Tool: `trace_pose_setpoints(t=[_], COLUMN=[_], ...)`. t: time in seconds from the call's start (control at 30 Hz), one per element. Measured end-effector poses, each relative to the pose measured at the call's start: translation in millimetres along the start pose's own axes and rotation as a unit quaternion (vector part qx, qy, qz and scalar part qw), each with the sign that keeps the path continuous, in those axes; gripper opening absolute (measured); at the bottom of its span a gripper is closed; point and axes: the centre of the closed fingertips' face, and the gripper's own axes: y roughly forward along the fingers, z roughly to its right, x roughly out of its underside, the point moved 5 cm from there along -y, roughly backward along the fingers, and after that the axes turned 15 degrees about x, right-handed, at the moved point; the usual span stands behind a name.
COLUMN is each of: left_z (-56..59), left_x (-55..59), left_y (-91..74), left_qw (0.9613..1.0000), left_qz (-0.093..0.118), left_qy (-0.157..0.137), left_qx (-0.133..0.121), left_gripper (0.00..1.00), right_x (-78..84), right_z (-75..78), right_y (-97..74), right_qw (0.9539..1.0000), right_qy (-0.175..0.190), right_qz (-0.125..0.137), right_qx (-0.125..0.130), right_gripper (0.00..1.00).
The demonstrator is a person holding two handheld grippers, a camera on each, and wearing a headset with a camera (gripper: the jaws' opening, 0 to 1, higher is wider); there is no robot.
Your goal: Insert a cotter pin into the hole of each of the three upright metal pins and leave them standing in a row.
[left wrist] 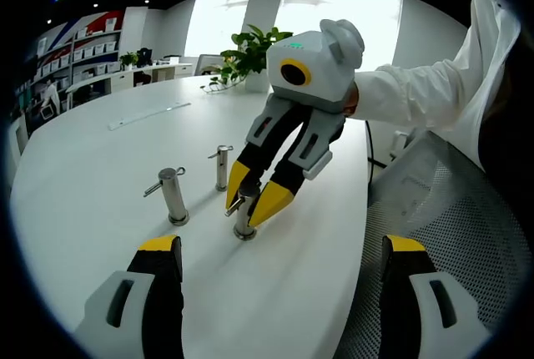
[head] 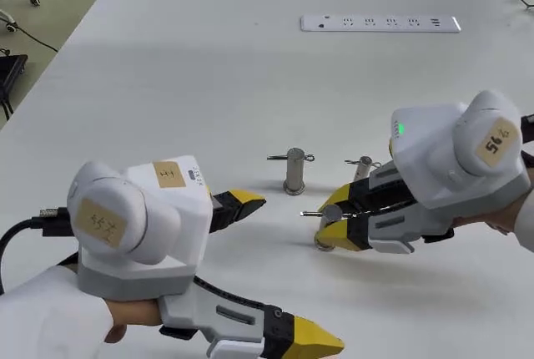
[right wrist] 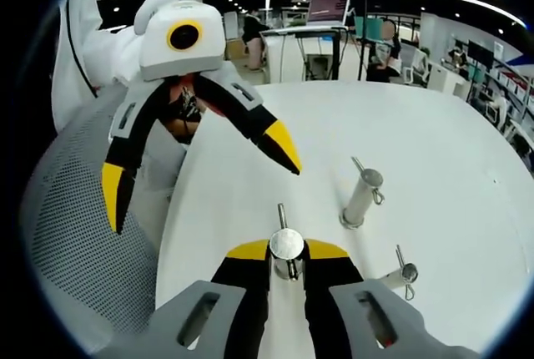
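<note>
Three upright metal pins stand in a loose row on the white table [head: 209,83]. Two of them, the middle pin [head: 294,172] [left wrist: 173,196] [right wrist: 363,196] and the far pin [head: 363,167] [left wrist: 221,167] [right wrist: 402,275], each carry a cotter pin through the top. My right gripper [head: 330,224] [left wrist: 250,196] [right wrist: 288,252] is at the third pin [head: 325,227] [left wrist: 244,221] [right wrist: 286,245], shut on a cotter pin [head: 309,214] [right wrist: 281,213] whose straight end pokes out the far side of that pin. My left gripper [head: 288,271] [left wrist: 279,246] [right wrist: 200,174] hangs wide open nearby, holding nothing.
A white power strip [head: 380,23] lies far back on the table. The table's left edge runs diagonally, with floor and cables [head: 17,33] beyond. A mesh chair [left wrist: 450,209] sits beside the table. Potted plant [left wrist: 250,50] at the far end.
</note>
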Motion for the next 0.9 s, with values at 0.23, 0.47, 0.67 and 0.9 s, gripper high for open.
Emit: trace_pose_setpoints(t=[0.23, 0.47, 0.67, 0.9], left_z=[-3.9, -5.4, -7.4, -8.9], left_x=[2.6, 0.8, 1.0, -1.8], left_y=[0.2, -2.0, -4.6, -8.0], left_qw=[0.9999, 0.9997, 0.9996, 0.9996], left_qz=[-0.012, -0.015, -0.017, -0.008], left_qy=[-0.005, -0.002, -0.006, -0.007], left_qx=[-0.010, -0.017, -0.020, -0.027], left_gripper=[0.99, 0.98, 0.98, 0.98], right_x=[-0.5, 1.9, 7.1, 32.7], right_z=[-2.5, -4.5, 11.4, 44.8], right_y=[-0.5, -5.6, -29.8, -54.4], right_qw=[0.9999, 0.9998, 0.9998, 0.9991], right_qy=[-0.013, -0.020, 0.000, -0.020], right_qz=[-0.004, 0.001, 0.020, -0.005], right_qx=[-0.008, -0.008, 0.006, 0.038], right_gripper=[0.09, 0.08, 0.08, 0.08])
